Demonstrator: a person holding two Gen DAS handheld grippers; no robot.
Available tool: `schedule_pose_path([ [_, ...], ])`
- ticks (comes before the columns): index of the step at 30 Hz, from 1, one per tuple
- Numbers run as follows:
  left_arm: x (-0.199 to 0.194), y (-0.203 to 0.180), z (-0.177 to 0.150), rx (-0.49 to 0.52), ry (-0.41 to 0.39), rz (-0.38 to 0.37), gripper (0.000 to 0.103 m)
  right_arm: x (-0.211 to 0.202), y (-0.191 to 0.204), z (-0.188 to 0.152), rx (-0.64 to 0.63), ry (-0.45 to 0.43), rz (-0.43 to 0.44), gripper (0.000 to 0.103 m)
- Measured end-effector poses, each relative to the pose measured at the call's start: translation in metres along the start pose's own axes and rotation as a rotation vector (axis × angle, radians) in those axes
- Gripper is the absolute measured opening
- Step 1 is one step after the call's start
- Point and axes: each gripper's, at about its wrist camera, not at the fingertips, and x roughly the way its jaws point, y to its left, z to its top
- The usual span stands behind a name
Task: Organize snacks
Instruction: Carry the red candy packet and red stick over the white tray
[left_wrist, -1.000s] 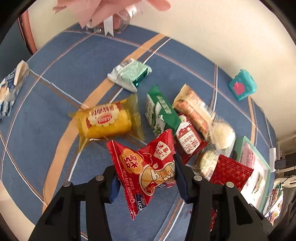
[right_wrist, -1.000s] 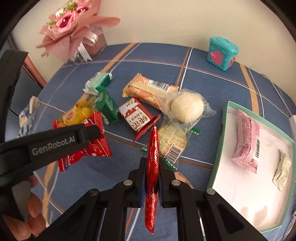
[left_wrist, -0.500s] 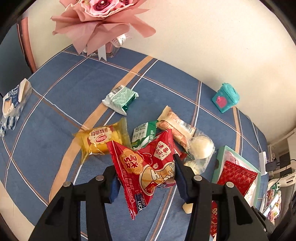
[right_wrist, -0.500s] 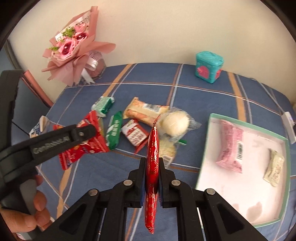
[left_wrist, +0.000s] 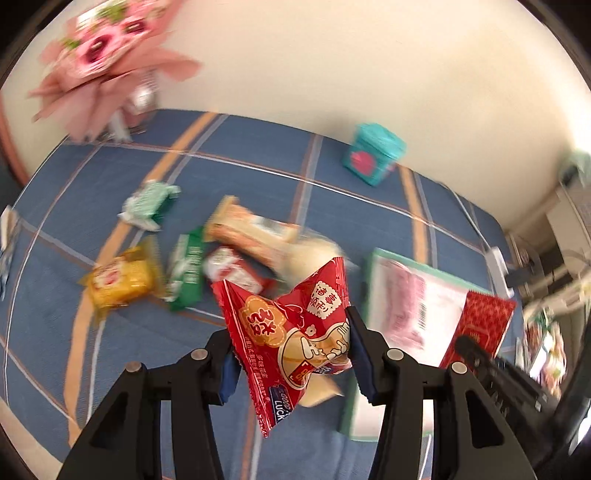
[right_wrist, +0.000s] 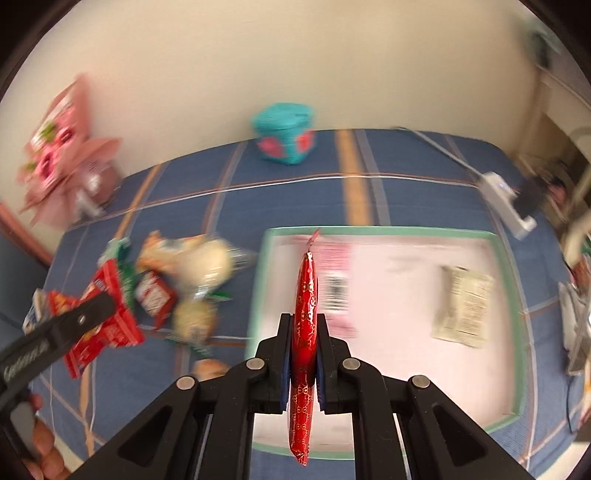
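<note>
My left gripper is shut on a red cartoon-printed snack bag and holds it in the air above the blue checked tablecloth. My right gripper is shut on a flat red patterned packet, seen edge-on, held over the near left part of the green-rimmed white tray. The tray holds a pink packet and a beige packet. The tray also shows in the left wrist view. Several loose snacks lie left of it: a yellow cake pack, green packs, a white bun.
A teal box stands at the table's back by the wall. A pink flower bouquet stands in the back left corner. A white power strip with a cable lies on the table's right side. Clutter sits beyond the right edge.
Both grippers have swung to the right with their packets. The right gripper's red packet was over the cloth and is now over the tray. The views are motion-blurred.
</note>
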Motion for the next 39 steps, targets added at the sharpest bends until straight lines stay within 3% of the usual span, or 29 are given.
schedule_pose_path([
  [8, 0.011, -0.066, -0.018, 0.149, 0.057, -0.074, 0.052, -0.009, -0.081, 0.0, 0.162, -0.003, -0.077, 0.011],
  [12, 0.019, -0.095, -0.028, 0.23, 0.084, -0.081, 0.052, -0.011, -0.1, -0.002, 0.203, 0.001, -0.091, 0.011],
  [18, 0.034, -0.116, -0.044, 0.296, 0.13, -0.064, 0.052, 0.0, -0.103, -0.005, 0.2, 0.039, -0.085, 0.011],
  [30, 0.077, -0.122, -0.066, 0.355, 0.237, 0.003, 0.053, 0.042, -0.102, -0.021, 0.201, 0.165, -0.085, 0.012],
  [39, 0.093, -0.124, -0.08, 0.384, 0.275, 0.038, 0.053, 0.053, -0.105, -0.028, 0.215, 0.199, -0.086, 0.012],
])
